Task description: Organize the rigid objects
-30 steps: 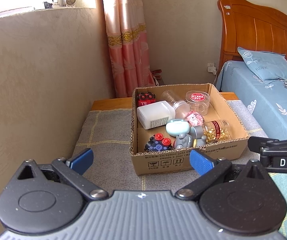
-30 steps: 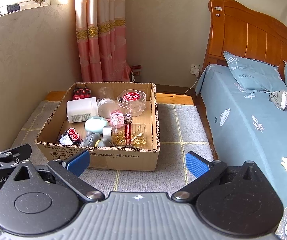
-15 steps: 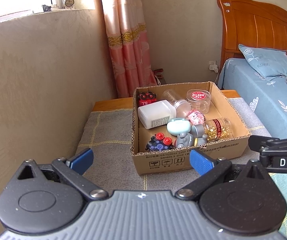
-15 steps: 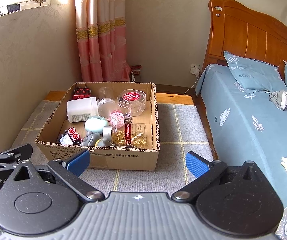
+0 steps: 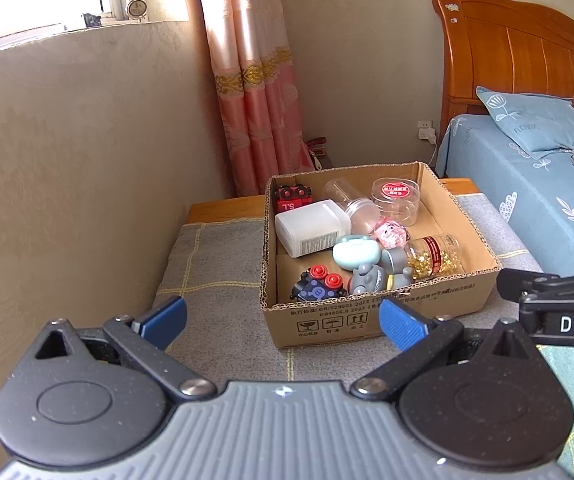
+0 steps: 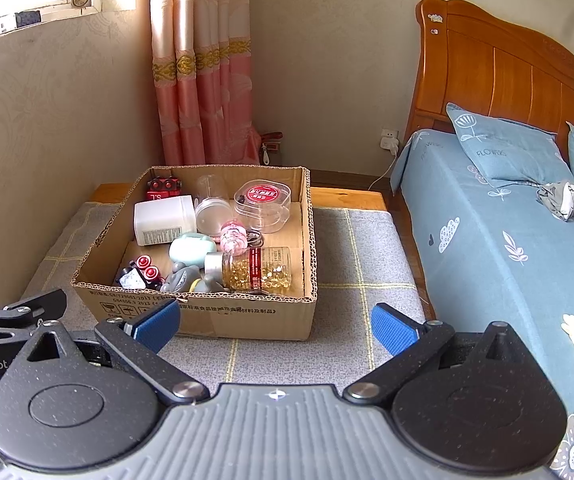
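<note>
Our left hand-held gripper (image 5: pixel 283 322) hangs with its blue pads spread wide and nothing between them, and our right hand-held gripper (image 6: pixel 275 326) is the same: wide apart and empty. Both sit back from the near wall of the cardboard box (image 5: pixel 371 312), which stands on the grey checked cloth of the table (image 5: pixel 215 280), ahead of both and apart from them.

From the left hand-held gripper the box lies ahead and a little to the right; from the right one it lies ahead and to the left. Neither looks clearly nearer.

Inside, close behind the near wall, the bottle of golden capsules (image 6: pixel 255 268) lies on its side, long axis running left to right across our view, cap to the left. We judge it sits toward the right one's side, while the red-buttoned toy (image 5: pixel 319 282) falls toward the left.
</note>
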The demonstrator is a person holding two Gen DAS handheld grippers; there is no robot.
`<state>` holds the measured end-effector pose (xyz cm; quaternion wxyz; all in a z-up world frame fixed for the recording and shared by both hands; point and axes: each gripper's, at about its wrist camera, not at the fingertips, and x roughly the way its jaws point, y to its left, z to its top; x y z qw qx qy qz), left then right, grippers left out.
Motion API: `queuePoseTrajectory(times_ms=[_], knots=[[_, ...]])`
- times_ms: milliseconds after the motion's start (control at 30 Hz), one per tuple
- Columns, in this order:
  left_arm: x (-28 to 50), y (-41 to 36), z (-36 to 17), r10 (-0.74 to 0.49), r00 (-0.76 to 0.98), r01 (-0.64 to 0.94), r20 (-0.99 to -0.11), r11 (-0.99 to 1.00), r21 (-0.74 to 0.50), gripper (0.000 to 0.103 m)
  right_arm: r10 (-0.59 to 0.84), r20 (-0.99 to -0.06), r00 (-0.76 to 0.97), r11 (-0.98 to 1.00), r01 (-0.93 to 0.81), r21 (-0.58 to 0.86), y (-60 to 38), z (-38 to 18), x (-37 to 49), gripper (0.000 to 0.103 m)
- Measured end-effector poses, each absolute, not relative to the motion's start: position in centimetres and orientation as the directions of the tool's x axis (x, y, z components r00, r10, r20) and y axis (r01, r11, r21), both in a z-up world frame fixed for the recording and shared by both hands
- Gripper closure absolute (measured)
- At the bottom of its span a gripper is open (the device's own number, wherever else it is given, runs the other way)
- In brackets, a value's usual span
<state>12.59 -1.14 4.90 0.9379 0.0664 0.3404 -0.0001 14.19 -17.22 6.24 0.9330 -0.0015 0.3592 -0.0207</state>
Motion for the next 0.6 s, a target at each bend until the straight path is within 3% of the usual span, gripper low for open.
queuePoseTrajectory(times_ms=[600], knots=[[11.97, -1.38, 5.14, 0.042, 0.769, 0.047, -0.638, 0.991, 0.122, 0.001, -0.039, -0.66, 0.75, 0.999, 0.037, -0.018, -17.14, 6.46, 13.27, 0.0]])
